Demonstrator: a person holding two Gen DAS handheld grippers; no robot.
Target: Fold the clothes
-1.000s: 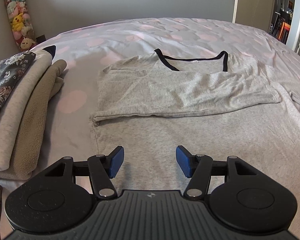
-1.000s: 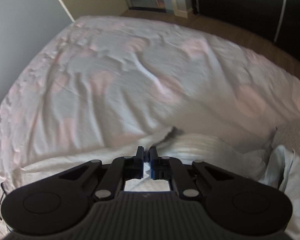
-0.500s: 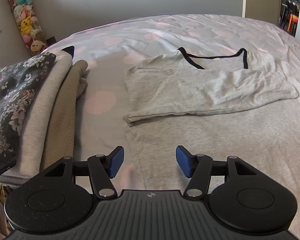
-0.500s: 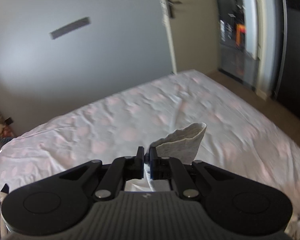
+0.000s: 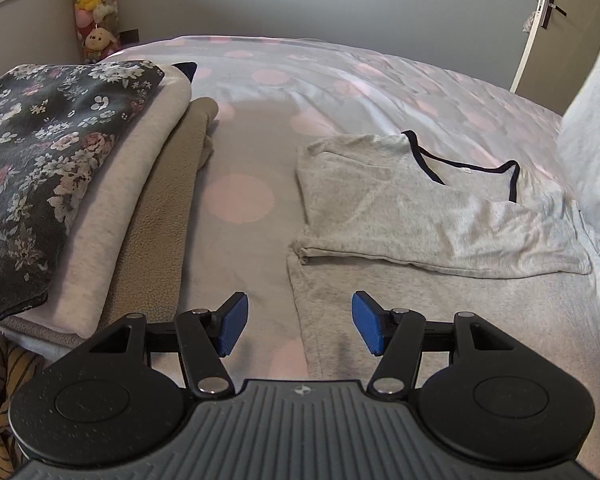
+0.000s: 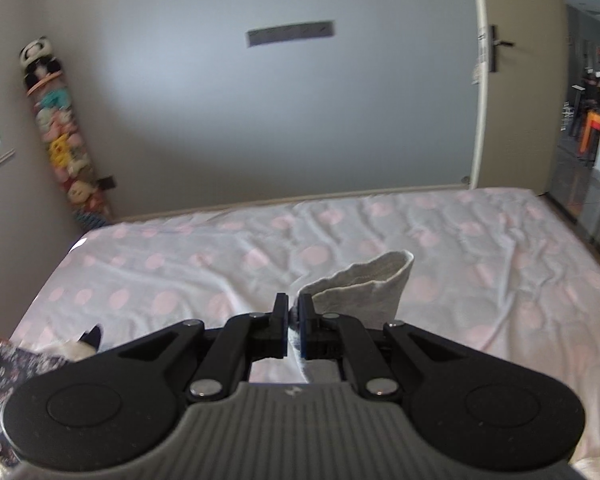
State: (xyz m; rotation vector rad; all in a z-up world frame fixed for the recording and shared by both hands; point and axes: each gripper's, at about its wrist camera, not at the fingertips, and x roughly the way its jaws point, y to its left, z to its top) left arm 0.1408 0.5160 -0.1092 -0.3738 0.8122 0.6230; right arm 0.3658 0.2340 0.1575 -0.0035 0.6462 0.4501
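A fold of grey cloth is pinched in the right tongs point(image 6: 294, 330), its cuff-like end point(image 6: 364, 284) standing up beyond the tips, above the bed point(image 6: 180, 272). The left tongs point(image 5: 296, 328) are spread wide with nothing between them, held over the near part of the shirt point(image 5: 420, 208), whose folded upper half lies ahead and to the right. The raised cloth is probably best carried across level and taut, then laid square on the fold. The left edge could be pinned by the left tongs.
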